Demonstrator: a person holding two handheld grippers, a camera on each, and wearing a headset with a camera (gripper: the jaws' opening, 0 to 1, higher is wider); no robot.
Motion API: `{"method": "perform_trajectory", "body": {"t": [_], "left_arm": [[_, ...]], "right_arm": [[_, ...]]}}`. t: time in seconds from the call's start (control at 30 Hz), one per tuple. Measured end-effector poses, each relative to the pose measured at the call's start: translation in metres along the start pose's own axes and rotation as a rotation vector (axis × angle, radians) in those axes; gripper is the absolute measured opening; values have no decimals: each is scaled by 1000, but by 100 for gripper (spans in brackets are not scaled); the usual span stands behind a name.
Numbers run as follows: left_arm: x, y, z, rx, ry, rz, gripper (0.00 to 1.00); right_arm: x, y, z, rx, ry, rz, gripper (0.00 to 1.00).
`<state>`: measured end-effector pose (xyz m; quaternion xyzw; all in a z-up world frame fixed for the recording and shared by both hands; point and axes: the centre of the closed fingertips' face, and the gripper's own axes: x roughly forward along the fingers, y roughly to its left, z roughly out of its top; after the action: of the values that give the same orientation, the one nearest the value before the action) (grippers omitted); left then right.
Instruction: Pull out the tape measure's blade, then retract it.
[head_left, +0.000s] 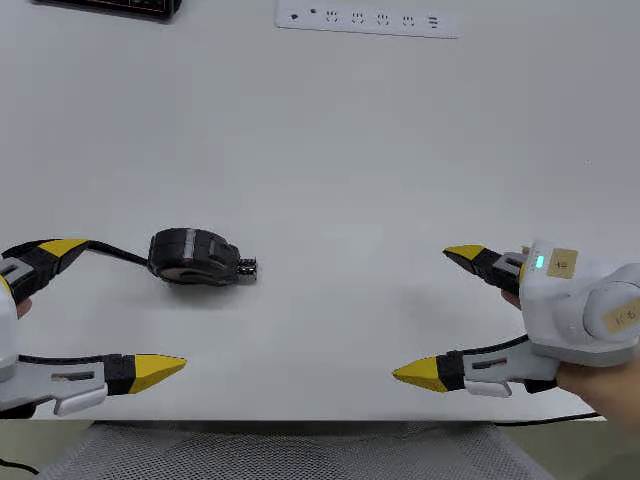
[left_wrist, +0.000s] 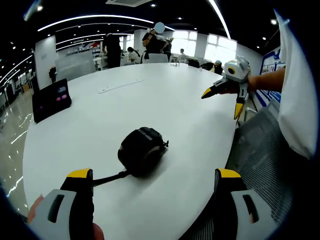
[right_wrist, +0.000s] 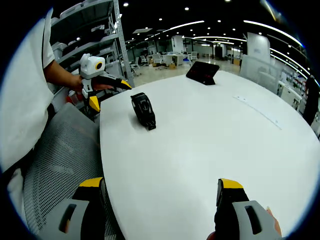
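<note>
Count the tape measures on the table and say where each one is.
1. The tape measure lies on the white table, left of centre in the head view, just ahead of the open left tongs. No other seems hidden.

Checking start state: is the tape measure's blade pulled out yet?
No, the tape measure shows only its hook at the case, with no blade drawn out.

the tape measure (head_left: 195, 257) is laid on the counter (head_left: 340, 170) just past the parted fingers (head_left: 150, 368) of the left gripper (head_left: 120, 307), well apart from the right gripper (head_left: 435, 312).
</note>
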<state>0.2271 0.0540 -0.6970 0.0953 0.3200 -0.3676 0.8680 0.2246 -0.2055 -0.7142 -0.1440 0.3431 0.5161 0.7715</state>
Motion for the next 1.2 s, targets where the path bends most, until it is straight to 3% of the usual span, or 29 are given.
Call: {"method": "perform_trajectory", "body": {"t": [0.33, 0.9, 1.0, 1.03, 1.2], "left_arm": [[-1, -7, -6, 15, 23, -35, 99], [-2, -3, -10, 30, 33, -25, 99], [-2, -3, -9, 23, 29, -24, 99], [-2, -8, -11, 3, 39, -49, 99], [-1, -7, -14, 3, 46, -42, 99]], "right_arm": [[-6, 1, -9, 10, 12, -7, 93], [-7, 3, -18, 29, 22, -2, 95], [-7, 3, -19, 30, 24, -3, 95], [-7, 3, -19, 31, 23, -4, 95], [-6, 3, -19, 33, 23, -4, 95]]}}
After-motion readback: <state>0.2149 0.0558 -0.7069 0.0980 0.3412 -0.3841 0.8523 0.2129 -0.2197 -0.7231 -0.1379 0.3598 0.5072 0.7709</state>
